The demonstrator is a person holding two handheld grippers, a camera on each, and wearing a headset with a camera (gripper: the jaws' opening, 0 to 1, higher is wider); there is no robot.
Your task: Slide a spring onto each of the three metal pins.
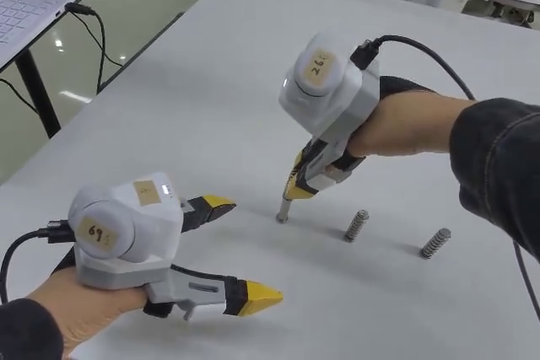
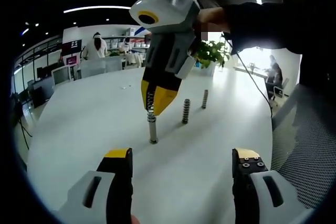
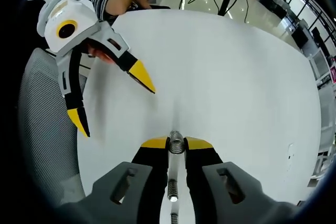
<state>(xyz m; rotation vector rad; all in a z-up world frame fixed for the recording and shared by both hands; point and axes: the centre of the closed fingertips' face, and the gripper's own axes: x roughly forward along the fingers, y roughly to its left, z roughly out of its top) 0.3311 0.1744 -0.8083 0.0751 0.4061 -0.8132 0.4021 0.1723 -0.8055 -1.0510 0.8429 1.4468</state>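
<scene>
A spring (image 3: 177, 144) is pinched tight between the closed fingers (image 3: 155, 142) of the right gripper (image 1: 297, 190). It is held near its top, so its open bottom end is left free for the pin (image 1: 283, 211). The gripper is pointed straight down. This is because the pin stands up from the white worktop (image 1: 211, 107), and the spring has to go down along it.

In the left gripper view, the spring is seen at the tip of the pin, with most of the pin bare under it. So the spring is judged to be just started and not yet pushed all the way down.

The fingers (image 1: 261, 295) of the left gripper (image 1: 239, 250) are spread wide apart, and nothing is held in them. This gripper is held low over the worktop and off to one side. That is most likely so the way is not blocked. It could also help if the pin starts to tip.

Beside the pin, a middle pin (image 1: 356, 225) and an end pin (image 1: 435, 243) are seen in a row. Each one looks to have a spring around it already. So this spring is judged to be the last of the three.
</scene>
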